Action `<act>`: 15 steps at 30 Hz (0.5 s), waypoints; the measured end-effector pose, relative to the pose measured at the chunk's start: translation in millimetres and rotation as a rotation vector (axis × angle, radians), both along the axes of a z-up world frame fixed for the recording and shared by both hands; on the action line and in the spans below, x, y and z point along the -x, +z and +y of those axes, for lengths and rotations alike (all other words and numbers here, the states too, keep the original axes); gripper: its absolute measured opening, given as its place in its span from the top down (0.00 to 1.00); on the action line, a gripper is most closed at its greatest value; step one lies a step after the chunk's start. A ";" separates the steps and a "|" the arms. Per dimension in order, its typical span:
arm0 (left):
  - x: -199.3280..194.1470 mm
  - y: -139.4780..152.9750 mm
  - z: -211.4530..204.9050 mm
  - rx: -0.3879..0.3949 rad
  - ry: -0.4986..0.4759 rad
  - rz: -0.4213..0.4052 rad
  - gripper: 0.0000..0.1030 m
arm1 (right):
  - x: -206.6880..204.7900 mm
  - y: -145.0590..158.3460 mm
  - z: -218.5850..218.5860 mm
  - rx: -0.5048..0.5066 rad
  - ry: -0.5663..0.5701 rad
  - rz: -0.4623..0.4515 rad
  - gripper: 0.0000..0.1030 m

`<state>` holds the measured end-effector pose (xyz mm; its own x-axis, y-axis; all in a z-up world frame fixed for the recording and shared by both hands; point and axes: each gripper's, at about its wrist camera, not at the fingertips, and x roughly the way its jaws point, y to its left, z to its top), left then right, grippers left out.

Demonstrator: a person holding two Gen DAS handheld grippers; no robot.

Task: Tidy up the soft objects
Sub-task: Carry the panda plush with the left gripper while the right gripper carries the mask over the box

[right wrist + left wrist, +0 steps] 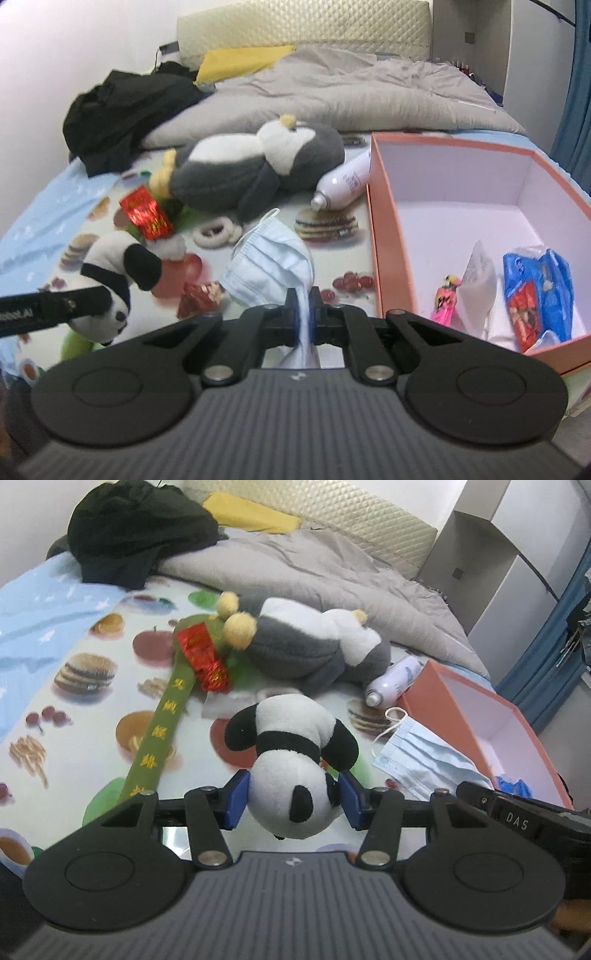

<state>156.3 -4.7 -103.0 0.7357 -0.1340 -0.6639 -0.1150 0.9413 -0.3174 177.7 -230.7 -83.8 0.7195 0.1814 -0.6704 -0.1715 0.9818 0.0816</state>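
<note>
Surface notes: mostly cloth and plush, some card, foil and plastic.

Panda toy (291, 760): short fuzzy plush, matt. Penguin toy (258, 166): same fleecy pile, grey and white. Face mask (269, 266): thin pleated non-woven fabric, matt. Box (384, 236): smooth card, matt salmon outside, white inside. Red wrapper (146, 218): crinkled foil, glossy. Spray bottle (343, 182): smooth, slightly shiny white surface. Quilt (317, 565): soft grey cloth, creased. Bedsheet (92, 716): printed smooth cloth. Left gripper (291, 801): matt black plastic links, bright metal pins, blue pads (236, 799).
</note>
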 end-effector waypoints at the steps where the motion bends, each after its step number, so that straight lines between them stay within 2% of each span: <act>1: -0.7 5.6 -3.1 -0.003 -0.004 -0.002 0.44 | 0.3 6.0 -2.0 -0.008 0.000 -0.006 0.92; 15: -33.0 90.8 -58.1 -0.019 -0.080 -0.084 0.44 | -11.4 88.6 -46.6 -0.114 -0.020 -0.094 0.92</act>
